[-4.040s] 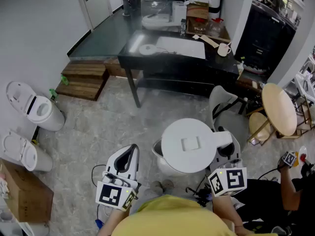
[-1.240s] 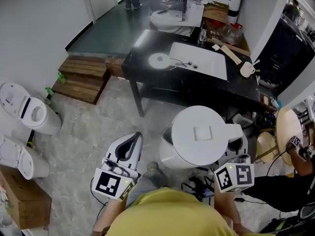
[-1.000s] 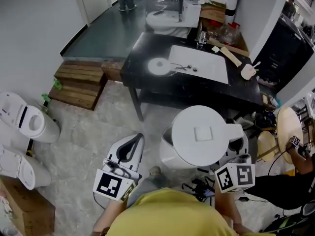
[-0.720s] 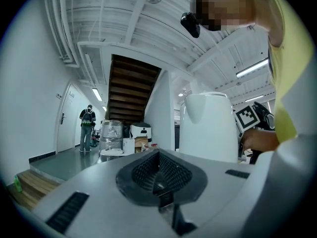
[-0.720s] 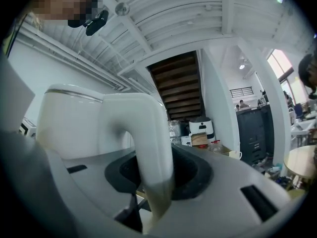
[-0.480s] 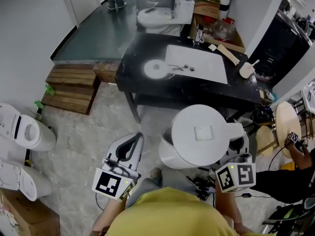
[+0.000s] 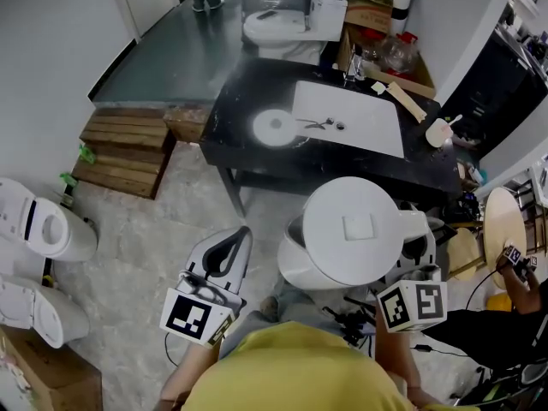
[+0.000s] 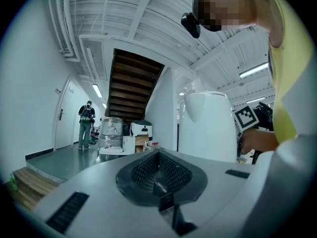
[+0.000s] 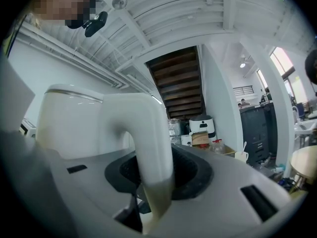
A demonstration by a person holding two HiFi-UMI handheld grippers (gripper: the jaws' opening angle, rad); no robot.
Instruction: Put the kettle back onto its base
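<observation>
A white electric kettle hangs in the air in front of me, lid up. My right gripper is shut on its curved handle, and the kettle body fills the left of the right gripper view. The round white base lies on the black table ahead, at its left end. My left gripper hangs left of the kettle, apart from it, jaws together and nothing in them. From the left gripper, the kettle stands to the right.
A white sheet, a wooden spatula and a cup lie on the table. Two white lidded bins stand at the left, wooden steps beside the table. Cables, a round wooden table and a person's arm are at the right.
Both grippers and the kettle have moved forward over the floor towards the black table, which now lies closer. The grip on the handle is unchanged.
</observation>
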